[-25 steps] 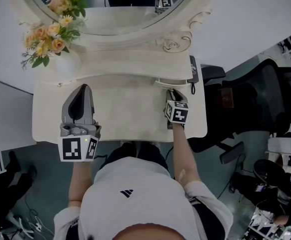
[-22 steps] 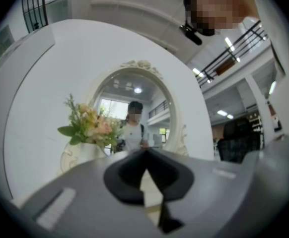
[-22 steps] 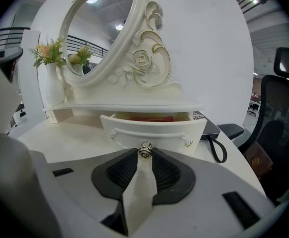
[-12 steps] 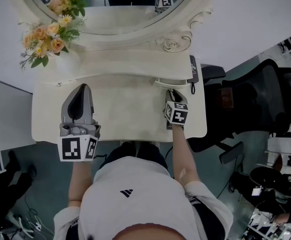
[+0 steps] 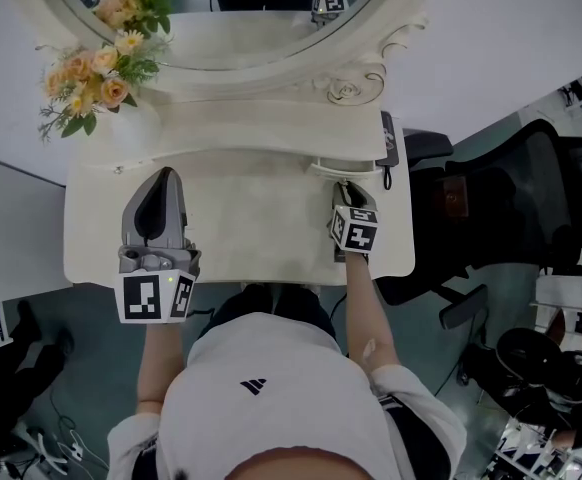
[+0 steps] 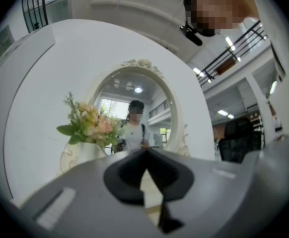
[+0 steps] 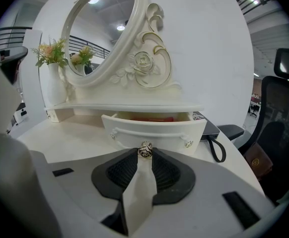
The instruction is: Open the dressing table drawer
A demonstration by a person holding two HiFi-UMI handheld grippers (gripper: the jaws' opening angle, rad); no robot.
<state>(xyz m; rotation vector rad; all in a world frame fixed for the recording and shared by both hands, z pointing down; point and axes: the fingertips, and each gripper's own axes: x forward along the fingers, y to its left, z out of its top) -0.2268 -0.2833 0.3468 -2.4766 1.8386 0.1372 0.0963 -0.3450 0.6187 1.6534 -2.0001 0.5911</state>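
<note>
1. The drawer [image 7: 154,129] sat under the shelf [image 7: 129,106] at the right rear of the table [image 5: 256,233]. It was already a little way out, with something red showing inside
2. The right gripper [image 7: 145,156] angled down at the drawer front, its jaw tips pinched on the small round knob [image 7: 145,149]
3. The left gripper [image 5: 164,180] hung over the table's left side, well apart from the drawer, its jaws together at the tips with nothing between them
4. The step in hand looked like the pull itself: begun, not finished
5. The next move probably called for a straight, level draw toward the person. The pinch had to stay firm, as so small a knob could slip out, and any sideways twist might jam the drawer
</note>
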